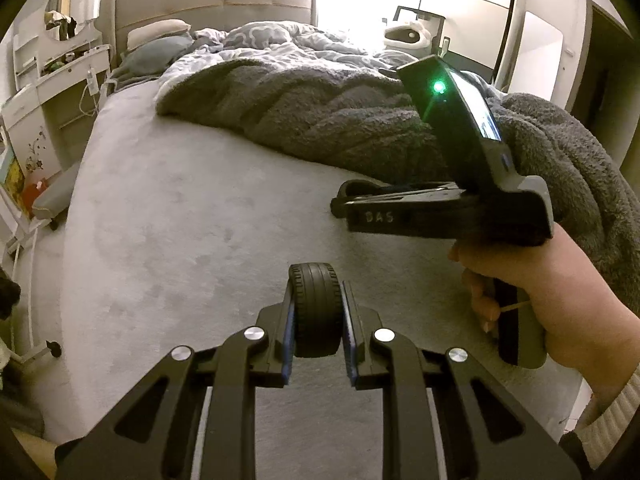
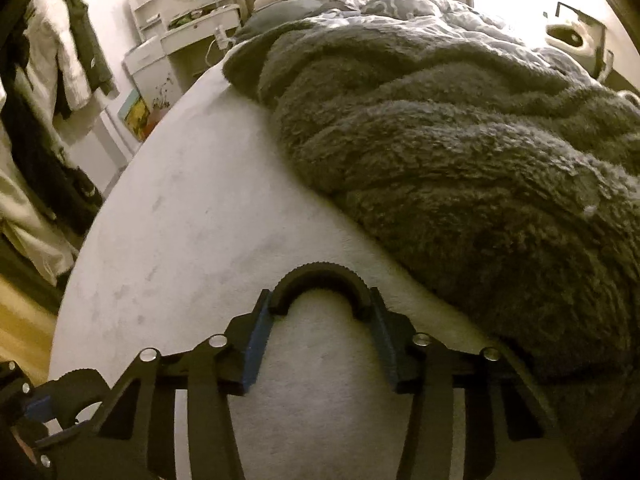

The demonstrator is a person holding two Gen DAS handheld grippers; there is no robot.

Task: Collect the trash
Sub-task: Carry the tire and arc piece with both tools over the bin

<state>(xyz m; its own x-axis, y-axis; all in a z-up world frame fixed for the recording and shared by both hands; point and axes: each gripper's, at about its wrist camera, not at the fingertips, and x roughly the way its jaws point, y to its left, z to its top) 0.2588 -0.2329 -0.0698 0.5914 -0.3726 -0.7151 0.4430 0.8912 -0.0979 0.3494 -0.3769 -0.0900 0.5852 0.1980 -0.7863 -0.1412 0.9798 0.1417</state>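
Observation:
A small black rubber toy wheel stands upright between the blue pads of my left gripper, which is shut on it just above the pale grey bed sheet. In the right wrist view my right gripper is closed on a black ribbed half-ring. The ring's two ends sit against the blue pads and its arch points away from me. From the left wrist view the right gripper shows side-on, held by a hand, to the right of the wheel and farther back.
A fluffy dark grey blanket lies heaped over the right half of the bed, close to the right gripper. Pillows and a headboard are at the far end. A white dresser and hanging clothes stand left of the bed.

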